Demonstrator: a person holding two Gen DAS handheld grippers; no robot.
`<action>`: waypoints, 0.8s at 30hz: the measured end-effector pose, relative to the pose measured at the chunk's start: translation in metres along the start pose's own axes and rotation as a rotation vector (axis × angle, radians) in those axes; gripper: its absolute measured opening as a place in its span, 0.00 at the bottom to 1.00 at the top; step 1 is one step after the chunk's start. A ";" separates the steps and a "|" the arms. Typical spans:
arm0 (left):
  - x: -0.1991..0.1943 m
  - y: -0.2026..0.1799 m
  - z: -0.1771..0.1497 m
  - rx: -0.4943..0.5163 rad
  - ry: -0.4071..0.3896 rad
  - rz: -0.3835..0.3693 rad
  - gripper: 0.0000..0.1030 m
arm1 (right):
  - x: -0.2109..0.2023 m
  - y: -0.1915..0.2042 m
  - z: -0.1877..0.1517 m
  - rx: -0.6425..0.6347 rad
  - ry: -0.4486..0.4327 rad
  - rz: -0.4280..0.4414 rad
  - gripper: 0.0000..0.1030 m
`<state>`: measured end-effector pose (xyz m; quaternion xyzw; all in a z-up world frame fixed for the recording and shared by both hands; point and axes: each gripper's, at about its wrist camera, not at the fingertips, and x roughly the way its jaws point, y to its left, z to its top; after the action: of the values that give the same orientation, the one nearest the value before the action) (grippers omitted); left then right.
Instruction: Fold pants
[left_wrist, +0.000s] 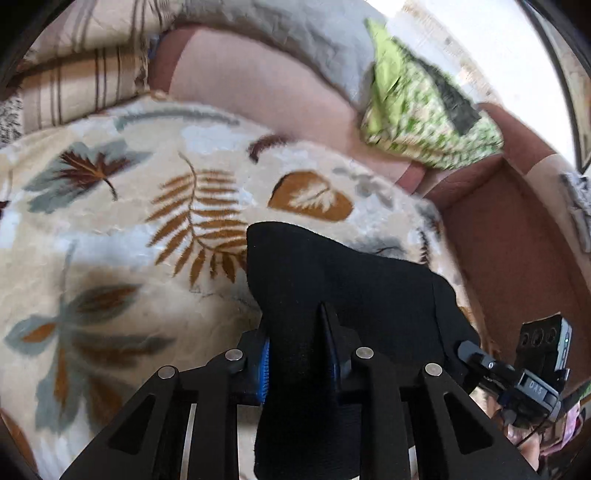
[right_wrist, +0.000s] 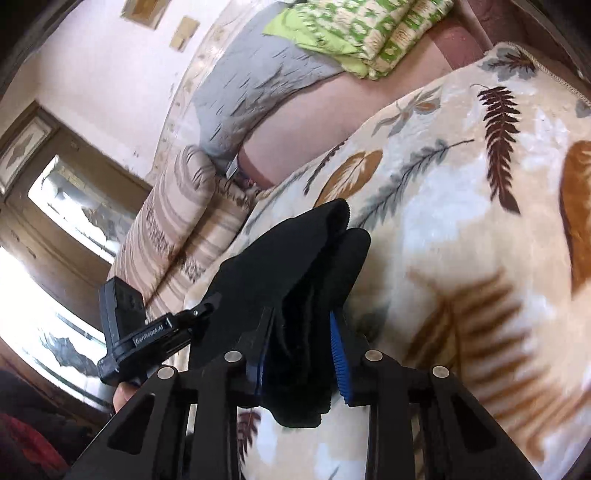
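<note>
The black pants are lifted above a cream blanket with leaf prints. My left gripper is shut on the pants' edge, and the fabric hangs between its blue-padded fingers. In the right wrist view my right gripper is shut on a bunched part of the pants, which stretch left to the other gripper. The right gripper also shows at the left wrist view's right edge.
A green patterned folded cloth and a grey cover lie on the pink sofa seat behind the blanket. A striped cushion sits at the left. A window and door are on the right wrist view's left.
</note>
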<state>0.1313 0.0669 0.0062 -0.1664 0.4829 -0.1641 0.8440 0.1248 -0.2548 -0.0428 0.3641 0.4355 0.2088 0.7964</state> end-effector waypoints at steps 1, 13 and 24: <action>0.016 0.004 -0.001 -0.004 0.028 0.012 0.24 | 0.009 -0.006 0.003 0.004 0.008 -0.017 0.27; -0.002 0.014 -0.008 -0.003 -0.150 0.051 0.42 | -0.004 -0.015 -0.004 -0.062 -0.068 -0.198 0.33; 0.030 -0.030 -0.044 0.244 0.012 0.096 0.48 | 0.037 0.037 -0.036 -0.463 0.106 -0.388 0.31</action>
<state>0.1037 0.0220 -0.0248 -0.0381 0.4717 -0.1819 0.8620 0.1135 -0.1925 -0.0480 0.0715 0.4787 0.1653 0.8593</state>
